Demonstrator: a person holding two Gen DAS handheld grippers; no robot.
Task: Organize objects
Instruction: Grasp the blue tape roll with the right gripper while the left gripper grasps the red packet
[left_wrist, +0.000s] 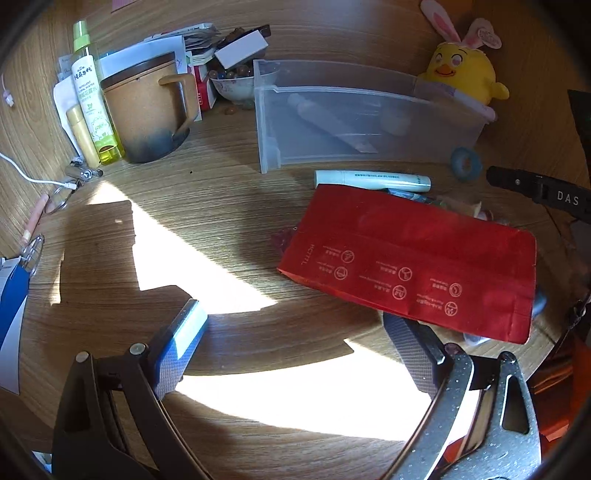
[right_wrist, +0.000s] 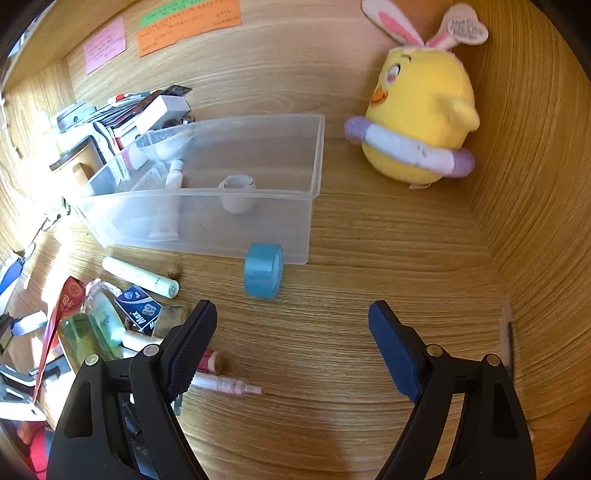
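A clear plastic bin (left_wrist: 369, 147) (right_wrist: 207, 218) stands on the wooden desk with a white tube (right_wrist: 170, 206) and a small white cup (right_wrist: 236, 194) inside. A blue tape roll (right_wrist: 263, 270) (left_wrist: 466, 163) leans at its front corner. A red pouch (left_wrist: 413, 258) lies over a pile of small items; a pale green tube (left_wrist: 373, 180) (right_wrist: 142, 277) lies beside it. My left gripper (left_wrist: 295, 332) is open and empty, its right finger under the pouch's near edge. My right gripper (right_wrist: 291, 332) is open and empty, just short of the tape roll.
A brown mug (left_wrist: 147, 110), a green spray bottle (left_wrist: 92, 92), a bowl of beads (left_wrist: 236, 79) and papers crowd the back left. A yellow plush chick (right_wrist: 421, 118) sits in the back right corner. A pink pen (right_wrist: 229, 386) lies by my right gripper's left finger.
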